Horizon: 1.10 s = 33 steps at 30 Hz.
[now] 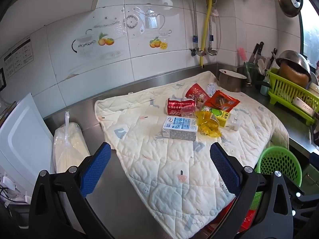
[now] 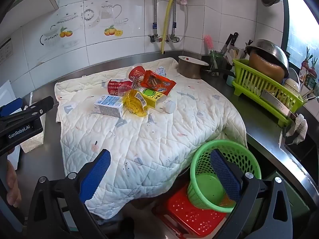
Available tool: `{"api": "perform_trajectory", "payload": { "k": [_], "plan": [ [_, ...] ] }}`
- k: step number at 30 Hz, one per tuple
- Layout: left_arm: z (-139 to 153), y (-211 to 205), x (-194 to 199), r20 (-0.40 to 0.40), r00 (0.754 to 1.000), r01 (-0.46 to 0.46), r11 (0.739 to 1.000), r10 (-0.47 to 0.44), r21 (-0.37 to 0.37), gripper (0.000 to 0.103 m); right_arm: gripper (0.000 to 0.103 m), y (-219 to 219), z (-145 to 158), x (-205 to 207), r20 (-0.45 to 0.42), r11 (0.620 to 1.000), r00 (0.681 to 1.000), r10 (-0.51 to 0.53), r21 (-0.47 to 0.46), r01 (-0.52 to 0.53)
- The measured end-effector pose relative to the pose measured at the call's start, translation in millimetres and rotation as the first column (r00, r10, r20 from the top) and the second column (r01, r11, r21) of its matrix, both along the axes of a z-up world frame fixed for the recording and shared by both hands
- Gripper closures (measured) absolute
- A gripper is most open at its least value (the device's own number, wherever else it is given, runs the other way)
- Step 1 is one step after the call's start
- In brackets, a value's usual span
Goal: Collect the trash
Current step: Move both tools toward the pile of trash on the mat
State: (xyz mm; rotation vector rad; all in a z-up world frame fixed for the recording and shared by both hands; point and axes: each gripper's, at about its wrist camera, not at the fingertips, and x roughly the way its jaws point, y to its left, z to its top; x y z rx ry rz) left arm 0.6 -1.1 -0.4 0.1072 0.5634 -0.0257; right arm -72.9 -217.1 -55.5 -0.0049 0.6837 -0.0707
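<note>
A pile of trash lies on a quilted cloth (image 1: 169, 169) (image 2: 159, 135): a white-blue milk carton (image 1: 179, 128) (image 2: 108, 105), a crushed yellow plastic cup (image 1: 207, 126) (image 2: 134, 103), a red can (image 1: 180, 104) (image 2: 117, 85), an orange snack wrapper (image 1: 221, 100) (image 2: 158, 82), a yellow drink carton (image 1: 222, 117) (image 2: 151, 96) and a red cup (image 1: 196, 92) (image 2: 136, 72). An empty green basket (image 2: 221, 175) (image 1: 279, 163) stands on a red stool (image 2: 189, 215) below the counter edge. My left gripper (image 1: 159, 169) is open and empty, short of the pile. My right gripper (image 2: 159, 177) is open and empty, over the basket's left side.
A green dish rack (image 2: 265, 91) (image 1: 289, 95) with bowls stands at the right. A steel pot (image 2: 190, 67) (image 1: 231, 81) sits behind the cloth. A bagged packet (image 1: 67, 145) and a white board (image 1: 22, 139) are at the left. The left gripper's body (image 2: 22, 123) shows in the right wrist view.
</note>
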Motion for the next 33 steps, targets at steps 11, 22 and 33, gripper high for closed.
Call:
{"api": "perform_trajectory", "payload": {
  "k": [11,22,33],
  "plan": [
    [-3,-3,1,-0.005,1.0,0.016,1.0,-0.016,-0.015,0.005,0.006,-1,0,1,-0.001,1.0,1.0,-0.005,0.001,0.005],
    [-7,-2,11,-0.03,0.999,0.019,1.0,-0.019,-0.024,0.005,0.006,-6,-4,7,-0.012,1.0,1.0,-0.007,0.008,0.007],
    [-11,5,23,-0.045,0.999,-0.005,1.0,0.004,-0.025,0.005,0.006,3,-9,23,-0.025,1.0,1.0,0.018,0.011,-0.018]
  ]
}}
